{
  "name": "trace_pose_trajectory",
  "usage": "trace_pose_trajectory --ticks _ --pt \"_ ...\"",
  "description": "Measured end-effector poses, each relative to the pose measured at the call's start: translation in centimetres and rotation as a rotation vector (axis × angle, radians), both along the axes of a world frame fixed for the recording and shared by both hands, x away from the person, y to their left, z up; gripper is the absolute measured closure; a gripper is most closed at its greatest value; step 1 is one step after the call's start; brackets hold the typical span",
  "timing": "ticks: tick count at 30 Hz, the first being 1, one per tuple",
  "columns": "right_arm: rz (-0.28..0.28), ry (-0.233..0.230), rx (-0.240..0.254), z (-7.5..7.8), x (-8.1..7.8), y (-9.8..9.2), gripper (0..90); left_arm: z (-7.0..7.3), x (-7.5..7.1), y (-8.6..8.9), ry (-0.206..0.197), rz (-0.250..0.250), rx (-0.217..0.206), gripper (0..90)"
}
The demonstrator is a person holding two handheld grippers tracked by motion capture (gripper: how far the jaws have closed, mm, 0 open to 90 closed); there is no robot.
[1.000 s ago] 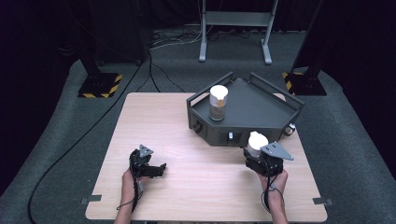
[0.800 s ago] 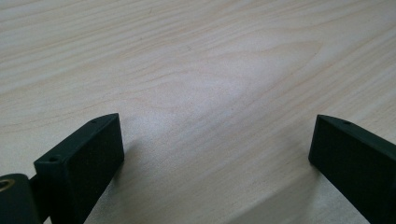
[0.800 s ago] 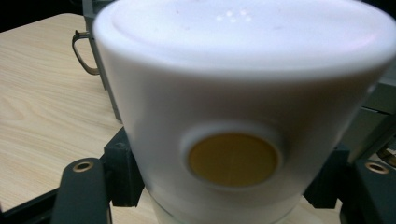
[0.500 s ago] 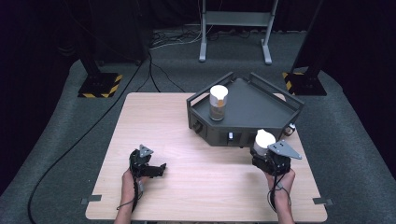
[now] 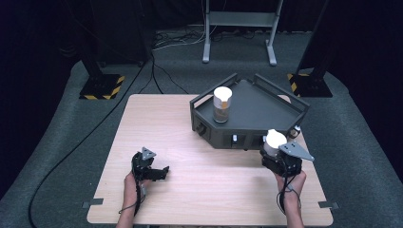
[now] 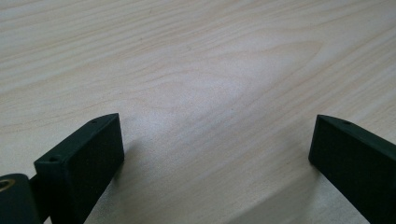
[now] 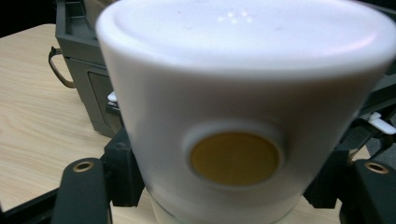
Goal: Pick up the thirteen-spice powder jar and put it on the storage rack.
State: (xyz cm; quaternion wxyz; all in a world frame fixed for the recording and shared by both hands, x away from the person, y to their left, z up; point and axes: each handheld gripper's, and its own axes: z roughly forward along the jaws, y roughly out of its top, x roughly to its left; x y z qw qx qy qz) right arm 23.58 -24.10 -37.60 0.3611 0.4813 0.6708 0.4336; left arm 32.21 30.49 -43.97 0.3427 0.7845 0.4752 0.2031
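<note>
White-lidded jar (image 7: 243, 121) cut off at the bottom edge and hiding most of the right tool (image 7: 233, 186), dark tray (image 7: 84, 70) behind it partly covered, tray's front-panel markings (image 5: 236, 138) too small to read

Your two handheld grippers are matte black. Each carries a grey three-cornered plate on top and trails a thin black cable back along your bare forearm, with no sleeve at either wrist. The left gripper (image 5: 151, 169) ends in two blocky, square-cut black fingers (image 6: 84, 161), each with a small hole near its top edge. The right gripper (image 5: 274, 153) shows rounded black arms beside its jaws, each set with a brass-coloured screw eyelet (image 7: 84, 166).
</note>
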Motion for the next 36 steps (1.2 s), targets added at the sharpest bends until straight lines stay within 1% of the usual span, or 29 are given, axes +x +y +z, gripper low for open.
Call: trace_pose_trajectory --ticks 8,14,21,24,32,36 --pt "-0.026 -0.010 0.001 0.6 -0.1 -0.7 29.7 0.0 0.0 0.0 0.000 0.000 -0.001 2.9" --pt "-0.042 -0.021 0.013 1.1 -0.2 -1.2 29.7 0.0 0.0 0.0 0.000 0.000 -0.001 2.9" --pt "-0.051 -0.026 0.007 1.7 -0.1 -1.4 29.8 0.0 0.0 0.0 0.000 0.000 0.000 2.9" --pt "-0.054 -0.029 -0.002 2.0 0.0 -1.5 29.8 0.0 0.0 0.0 0.000 0.000 0.000 2.9" --pt "-0.068 -0.040 -0.007 3.1 0.2 -1.9 29.8 0.0 0.0 0.0 -0.001 0.000 0.001 2.9" --pt "-0.075 -0.048 -0.002 3.6 0.2 -2.1 29.7 0.0 0.0 0.0 -0.001 0.000 0.001 2.9"
